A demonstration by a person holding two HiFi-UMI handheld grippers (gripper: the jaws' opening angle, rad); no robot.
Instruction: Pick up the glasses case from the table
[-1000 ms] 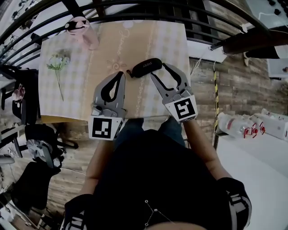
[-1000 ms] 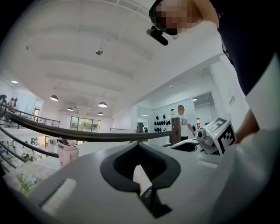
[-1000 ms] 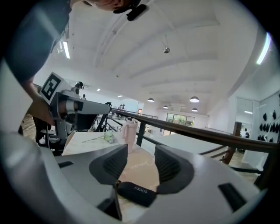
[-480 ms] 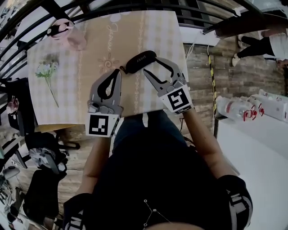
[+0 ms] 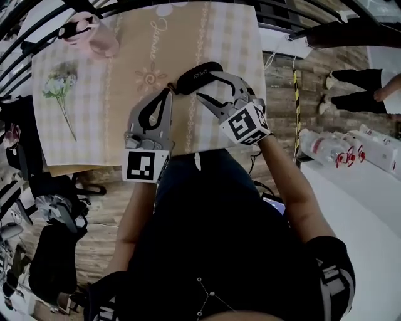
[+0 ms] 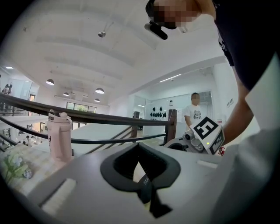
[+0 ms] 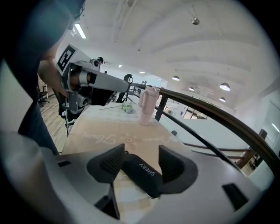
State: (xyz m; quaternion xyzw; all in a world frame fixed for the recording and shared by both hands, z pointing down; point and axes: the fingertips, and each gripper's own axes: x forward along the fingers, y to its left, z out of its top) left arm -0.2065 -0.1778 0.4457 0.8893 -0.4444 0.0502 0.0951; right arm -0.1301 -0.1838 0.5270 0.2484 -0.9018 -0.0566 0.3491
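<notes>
The black glasses case (image 5: 199, 74) lies on the checked tablecloth (image 5: 125, 50) near the table's right side. My right gripper (image 5: 208, 84) is tilted down over it, and its jaws are opening. In the right gripper view the case (image 7: 142, 173) lies slantwise between the two ribbed pads (image 7: 109, 164), which do not squeeze it. My left gripper (image 5: 167, 94) hovers just left of the case's near end, fingertips together and nothing held. In the left gripper view, part of the case's dark end (image 6: 144, 181) shows through the loop of its jaws (image 6: 146, 192).
A pink bottle (image 5: 100, 39) stands at the table's far left corner, and a flower sprig (image 5: 59, 88) lies at the left. A dark railing (image 5: 301, 19) runs behind the table. A person (image 5: 357, 94) stands on the floor to the right. The table's near edge is at my waist.
Both grippers have sunk toward the table. The right one has come over the case so that its jaws stand on either side of it, and they have spread wider.
</notes>
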